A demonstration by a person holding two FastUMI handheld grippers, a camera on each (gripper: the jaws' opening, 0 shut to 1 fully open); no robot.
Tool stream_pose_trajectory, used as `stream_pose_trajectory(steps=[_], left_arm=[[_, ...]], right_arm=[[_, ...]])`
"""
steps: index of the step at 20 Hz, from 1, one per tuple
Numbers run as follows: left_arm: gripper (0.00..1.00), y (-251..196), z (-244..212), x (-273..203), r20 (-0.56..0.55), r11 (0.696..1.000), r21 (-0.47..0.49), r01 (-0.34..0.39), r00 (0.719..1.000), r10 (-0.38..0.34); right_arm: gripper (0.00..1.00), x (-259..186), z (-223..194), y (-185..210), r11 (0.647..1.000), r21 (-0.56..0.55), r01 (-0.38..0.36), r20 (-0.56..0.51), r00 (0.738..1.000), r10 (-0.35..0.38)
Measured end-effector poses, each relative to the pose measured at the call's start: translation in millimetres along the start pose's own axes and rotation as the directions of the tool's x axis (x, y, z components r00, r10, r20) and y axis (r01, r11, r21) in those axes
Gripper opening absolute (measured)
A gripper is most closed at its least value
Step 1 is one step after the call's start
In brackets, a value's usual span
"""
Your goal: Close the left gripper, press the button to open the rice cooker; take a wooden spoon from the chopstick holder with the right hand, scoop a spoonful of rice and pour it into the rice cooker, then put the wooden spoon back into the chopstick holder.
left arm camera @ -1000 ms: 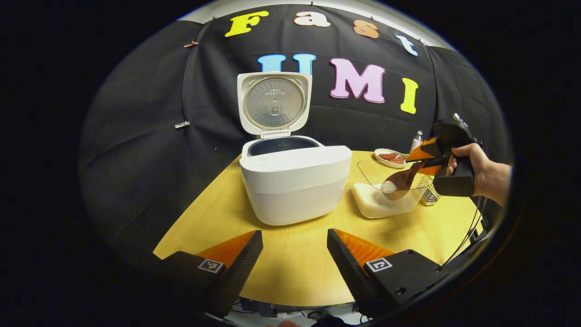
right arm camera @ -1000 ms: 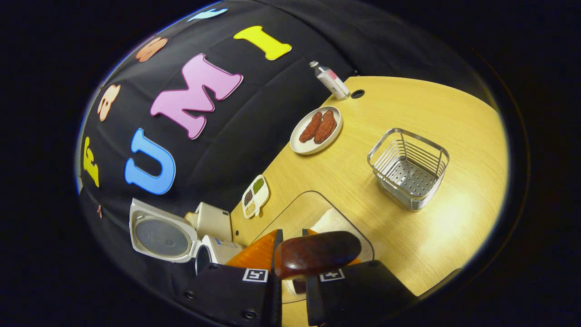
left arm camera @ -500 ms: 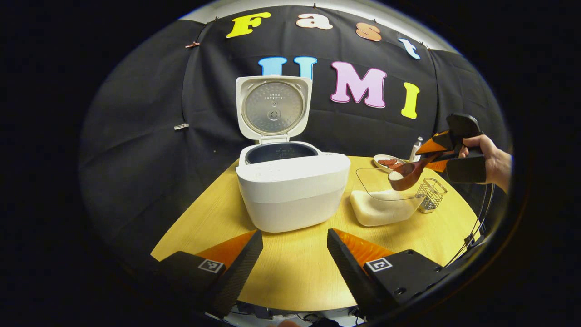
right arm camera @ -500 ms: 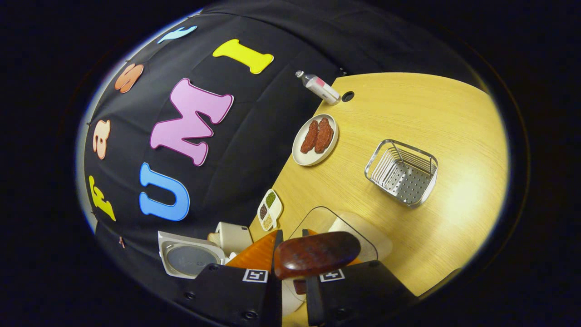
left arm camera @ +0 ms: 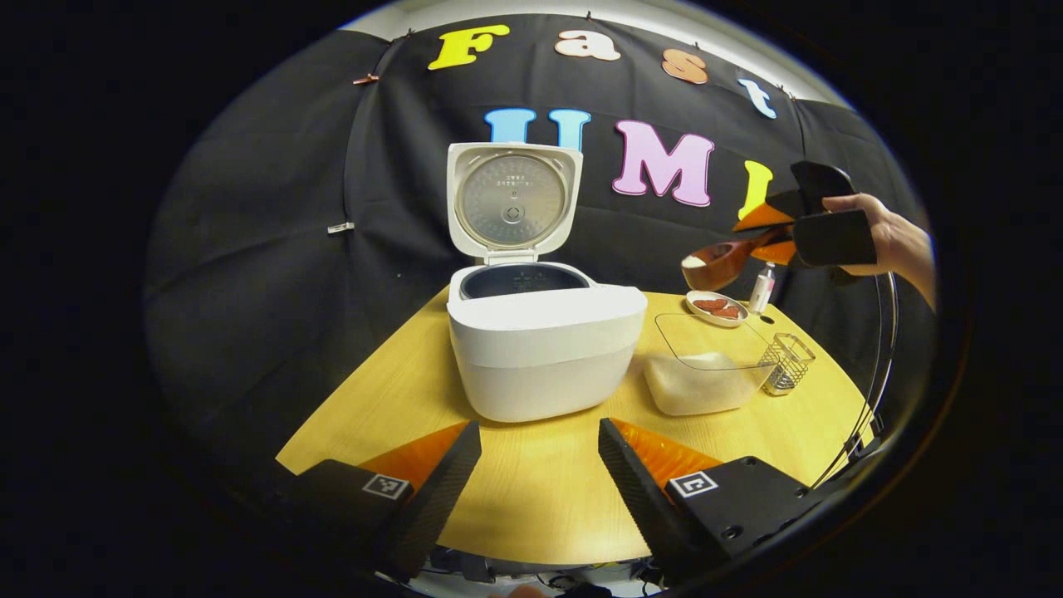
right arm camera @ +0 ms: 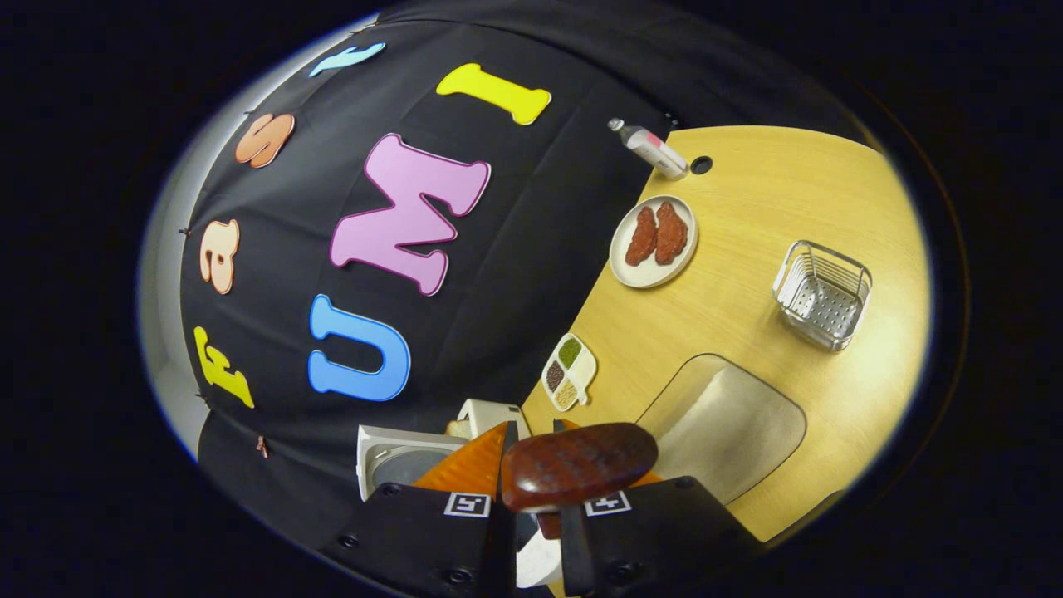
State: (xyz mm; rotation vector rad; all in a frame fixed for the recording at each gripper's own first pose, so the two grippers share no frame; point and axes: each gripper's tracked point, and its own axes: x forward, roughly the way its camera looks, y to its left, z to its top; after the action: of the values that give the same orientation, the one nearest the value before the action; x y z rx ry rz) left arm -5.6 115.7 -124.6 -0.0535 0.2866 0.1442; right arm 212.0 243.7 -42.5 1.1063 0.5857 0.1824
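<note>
Right gripper view: the right gripper (right arm camera: 531, 486) has both fingers clamped on the spoon (right arm camera: 579, 465) handle, bowl kept level so rice stays in, cooker (left arm camera: 544, 340) open beyond the tips; left gripper (left arm camera: 538, 465) idles spread, empty.

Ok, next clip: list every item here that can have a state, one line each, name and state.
rice cooker: lid up, pot exposed.
wooden spoon: clamped in the right gripper, raised above the table, rice in its bowl.
left gripper: open, holding nothing.
clear rice container: uncovered, rice inside.
chopstick holder: upright, nothing in it.
round plate: two brown pieces on it.
divided dish: compartments filled.
bottle: standing, capped.
</note>
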Motion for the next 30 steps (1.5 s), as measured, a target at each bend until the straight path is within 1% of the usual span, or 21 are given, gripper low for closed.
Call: stream_pose_trajectory(steps=[3, 5, 7, 10, 11, 13, 16, 19, 21, 23, 26, 27, 28, 29, 30], left_arm=[[0.98, 15, 6, 0, -0.003, 0.999, -0.025, -0.029, 1.0, 0.029], [0.98, 23, 17, -3, 0.008, 0.996, -0.076, -0.043, 0.999, 0.044], [0.99, 31, 19, -4, 0.01, 0.992, -0.117, -0.054, 0.998, 0.056], [0.96, 43, 22, -2, 0.01, 0.991, -0.113, -0.075, 0.997, 0.076], [0.96, 49, 25, -2, 0.015, 0.991, -0.102, -0.082, 0.996, 0.084], [0.96, 59, 26, 0, 0.013, 0.99, -0.1, -0.095, 0.995, 0.097], [0.96, 71, 26, -3, 0.0, 0.983, -0.145, -0.114, 0.993, 0.116], [0.96, 82, 23, -4, -0.017, 0.974, -0.178, -0.142, 0.99, 0.141], [0.98, 87, 24, -4, -0.017, 0.971, -0.185, -0.153, 0.988, 0.152], [0.96, 92, 22, -4, -0.019, 0.971, -0.175, -0.164, 0.986, 0.163], [0.95, 97, 22, -5, -0.02, 0.972, -0.165, -0.169, 0.986, 0.168], [0.97, 98, 23, -5, -0.02, 0.971, -0.165, -0.171, 0.985, 0.17], [0.95, 99, 23, -4, -0.021, 0.971, -0.164, -0.172, 0.985, 0.171], [0.97, 100, 24, -3, -0.022, 0.971, -0.165, -0.174, 0.985, 0.172], [0.95, 100, 21, -2, -0.026, 0.971, -0.165, -0.174, 0.985, 0.172]], right_arm=[[0.21, 7, -29, 30, 0.999, 0.006, -0.048, -0.063, 0.997, 0.049], [0.21, 14, -42, 44, 0.998, -0.016, -0.068, -0.085, 0.994, 0.066], [0.21, 24, -58, 56, 0.996, -0.031, -0.08, -0.105, 0.992, 0.076], [0.2, 42, -88, 74, 0.994, -0.032, -0.102, -0.152, 0.984, 0.096], [0.25, 48, -96, 78, 0.993, -0.041, -0.107, -0.163, 0.982, 0.099], [0.25, 61, -112, 84, 0.99, -0.083, -0.112, -0.178, 0.979, 0.095], [0.25, 78, -131, 93, 0.98, -0.157, -0.12, -0.18, 0.979, 0.091], [0.25, 92, -145, 101, 0.956, -0.26, -0.138, -0.178, 0.98, 0.093], [0.25, 99, -155, 106, 0.926, -0.346, -0.154, -0.176, 0.979, 0.097], [0.25, 107, -166, 109, 0.881, -0.44, -0.172, -0.177, 0.979, 0.102], [0.25, 114, -180, 114, 0.784, -0.589, -0.196, -0.177, 0.978, 0.111], [0.25, 116, -184, 116, 0.751, -0.627, -0.207, -0.178, 0.977, 0.12], [0.25, 117, -188, 119, 0.717, -0.663, -0.214, -0.178, 0.976, 0.126], [0.25, 117, -192, 122, 0.676, -0.702, -0.224, -0.178, 0.974, 0.138], [0.25, 118, -196, 126, 0.631, -0.739, -0.235, -0.179, 0.972, 0.153]])
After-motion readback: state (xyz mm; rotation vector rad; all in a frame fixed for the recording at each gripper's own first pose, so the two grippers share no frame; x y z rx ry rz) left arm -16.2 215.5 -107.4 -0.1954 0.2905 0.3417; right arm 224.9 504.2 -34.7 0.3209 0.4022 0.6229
